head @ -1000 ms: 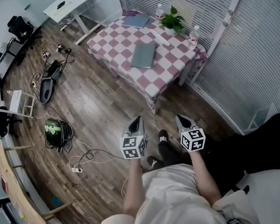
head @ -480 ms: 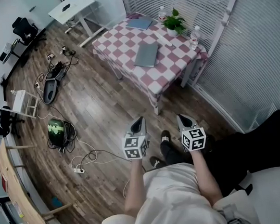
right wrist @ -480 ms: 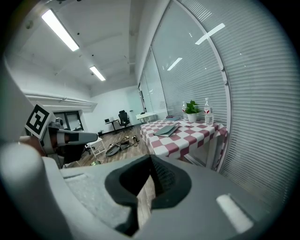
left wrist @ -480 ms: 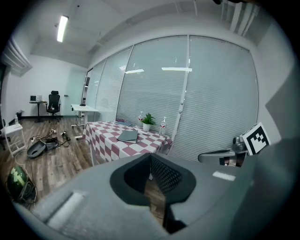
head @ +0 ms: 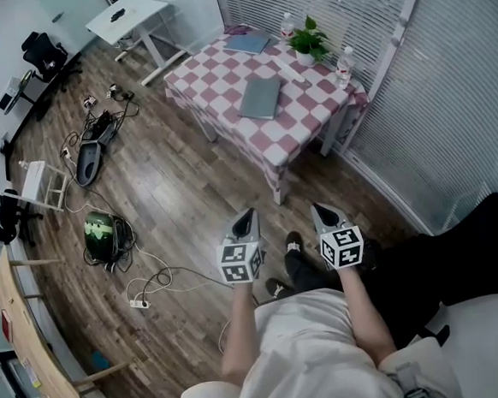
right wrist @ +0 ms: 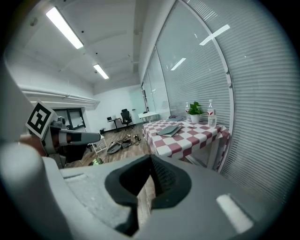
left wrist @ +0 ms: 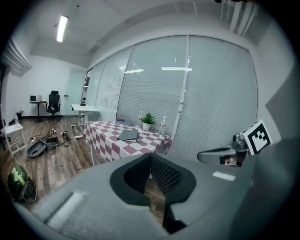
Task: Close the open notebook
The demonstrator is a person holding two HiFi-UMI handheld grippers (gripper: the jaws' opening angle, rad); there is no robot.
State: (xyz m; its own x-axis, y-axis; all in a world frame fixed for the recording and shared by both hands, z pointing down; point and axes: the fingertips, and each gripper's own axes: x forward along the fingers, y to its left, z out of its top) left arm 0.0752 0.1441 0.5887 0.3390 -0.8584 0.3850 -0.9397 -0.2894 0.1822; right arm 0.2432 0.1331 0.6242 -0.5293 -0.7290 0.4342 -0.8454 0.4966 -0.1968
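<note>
A grey notebook [head: 261, 97] lies flat on the red-and-white checked table [head: 222, 76], its cover appearing down; it also shows small in the left gripper view [left wrist: 128, 135] and the right gripper view [right wrist: 168, 131]. A second bluish book [head: 248, 42] lies at the table's far end. My left gripper [head: 244, 214] and right gripper [head: 318, 207] are held side by side over the wooden floor, well short of the table. Both are shut with nothing in them, jaws meeting at the tip [left wrist: 150, 157] [right wrist: 151, 159].
A potted plant [head: 307, 39] and two water bottles [head: 344, 64] [head: 284, 21] stand along the table's window side. Blinds run along the right. Cables and gear [head: 96, 133], a green object [head: 100, 233] and a white desk [head: 127, 13] lie to the left.
The table has shifted slightly right in the head view since a second ago. Both grippers stay side by side and shut.
</note>
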